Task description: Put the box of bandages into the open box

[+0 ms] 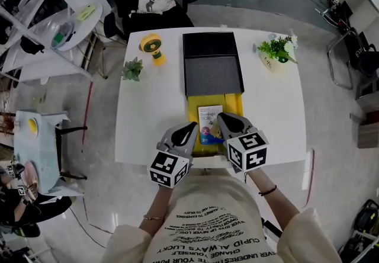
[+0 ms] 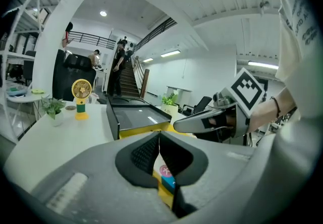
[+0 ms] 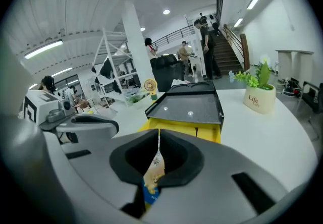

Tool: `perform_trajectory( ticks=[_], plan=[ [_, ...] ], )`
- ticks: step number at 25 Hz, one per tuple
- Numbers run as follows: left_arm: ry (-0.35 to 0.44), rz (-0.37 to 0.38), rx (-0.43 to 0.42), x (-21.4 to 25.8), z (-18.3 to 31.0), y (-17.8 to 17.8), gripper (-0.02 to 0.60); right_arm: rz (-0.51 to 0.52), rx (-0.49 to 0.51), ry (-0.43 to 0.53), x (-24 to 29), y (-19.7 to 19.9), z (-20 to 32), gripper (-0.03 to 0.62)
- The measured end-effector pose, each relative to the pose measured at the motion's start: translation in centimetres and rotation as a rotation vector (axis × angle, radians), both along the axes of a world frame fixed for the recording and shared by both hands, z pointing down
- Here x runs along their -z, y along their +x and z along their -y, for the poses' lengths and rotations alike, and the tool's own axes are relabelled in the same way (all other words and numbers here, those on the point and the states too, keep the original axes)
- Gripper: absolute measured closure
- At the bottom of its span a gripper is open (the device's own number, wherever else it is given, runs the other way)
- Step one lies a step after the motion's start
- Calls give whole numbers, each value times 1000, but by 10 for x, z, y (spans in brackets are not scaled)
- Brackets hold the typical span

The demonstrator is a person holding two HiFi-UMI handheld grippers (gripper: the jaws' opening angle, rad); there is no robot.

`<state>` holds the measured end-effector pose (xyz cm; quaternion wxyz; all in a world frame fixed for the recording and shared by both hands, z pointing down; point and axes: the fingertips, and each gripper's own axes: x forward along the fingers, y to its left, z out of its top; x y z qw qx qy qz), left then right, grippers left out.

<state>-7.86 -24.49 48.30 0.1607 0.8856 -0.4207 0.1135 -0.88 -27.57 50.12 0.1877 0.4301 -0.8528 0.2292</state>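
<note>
Both of my tools sit at the lower centre of the head view, angled in toward each other over the near end of the white worktop. The left hand-held gripper has its jaws pressed together. Its own view shows the two dark pads meeting edge to edge with nothing between them. The right hand-held gripper is the same, with its pads closed tip to tip and empty.

The box of bandages lies flat between the two tips on the yellow inside of the open box. It shows as a strip of print and blue below the closed pads in both gripper views. I can't tell whether either tip touches it.

The black lid stretches away toward the top of the frame, joined to the yellow part. At the upper left of the worktop stand a yellow fan and a small plant. A potted plant in a white pot sits at the upper right.
</note>
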Motion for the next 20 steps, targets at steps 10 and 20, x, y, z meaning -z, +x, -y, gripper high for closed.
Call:
perform_trajectory(
  ticks=[10,20],
  plan=[
    [136,-19,16,47,8,-4,559,102,48,187,50,3,4,589],
    [220,-16,68,79,13,-21,559,127,35,357,96,24,9,589]
  ],
)
